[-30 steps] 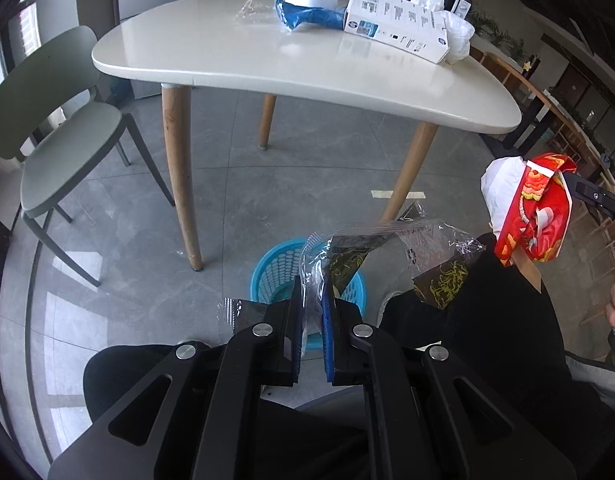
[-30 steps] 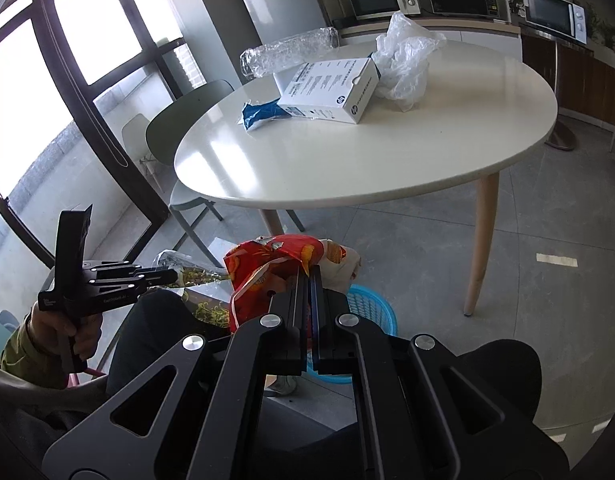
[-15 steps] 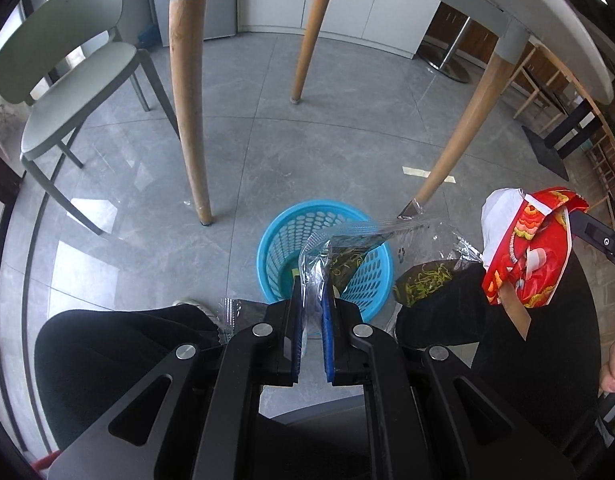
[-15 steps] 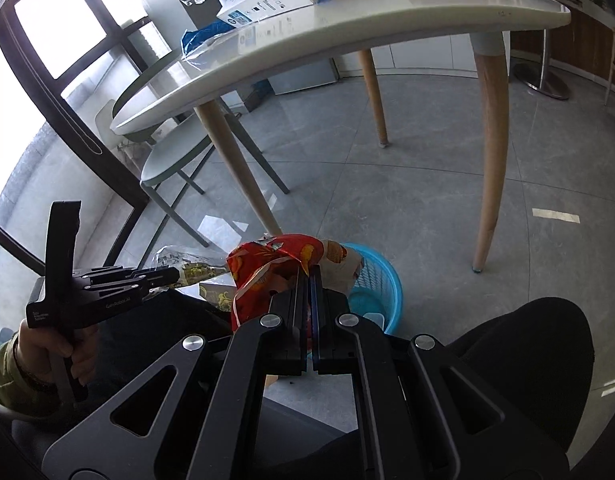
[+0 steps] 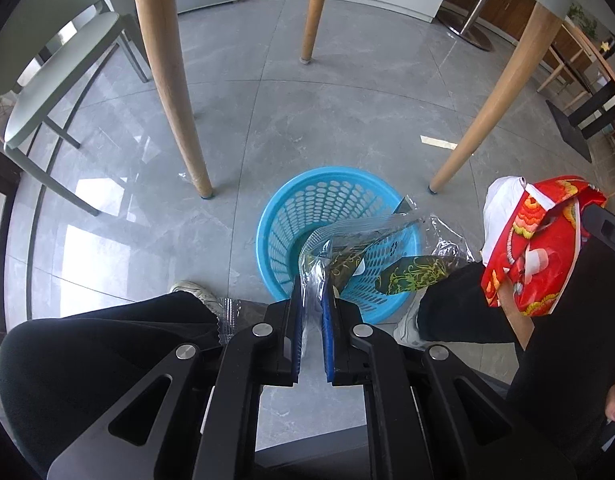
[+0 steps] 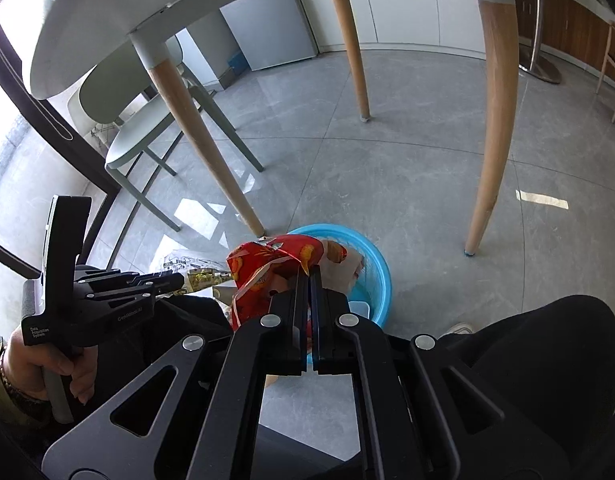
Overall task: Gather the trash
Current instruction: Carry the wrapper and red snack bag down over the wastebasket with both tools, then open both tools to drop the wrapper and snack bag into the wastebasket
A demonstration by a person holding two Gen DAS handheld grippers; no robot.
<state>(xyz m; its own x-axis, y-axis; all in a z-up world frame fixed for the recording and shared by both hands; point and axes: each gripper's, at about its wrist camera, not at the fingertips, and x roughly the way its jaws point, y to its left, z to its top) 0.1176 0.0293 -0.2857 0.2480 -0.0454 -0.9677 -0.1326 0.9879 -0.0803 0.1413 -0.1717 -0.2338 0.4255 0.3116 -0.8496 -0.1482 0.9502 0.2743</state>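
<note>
Two grippers, each holding a piece of trash. The left gripper [image 5: 311, 292] has its fingers [image 5: 296, 320] clamped on a clear plastic wrapper [image 5: 371, 240] (dark with yellow-green print at its far end), which sticks out ahead of the fingertips and to their right, over the near rim of a blue basket [image 5: 291, 216]. The right gripper [image 6: 309, 276] has its fingers pressed together on a red bag [image 6: 271, 264] that bulges just ahead and left of the tips, with the basket directly beyond them. The person's dark-trousered knees [image 5: 107, 340] sit below both grippers. Farther ahead, three wooden table legs [image 5: 167, 80] stand on the grey tile floor [image 5: 347, 120]; a pale green chair [image 5: 47, 80] is far off to the left.
</note>
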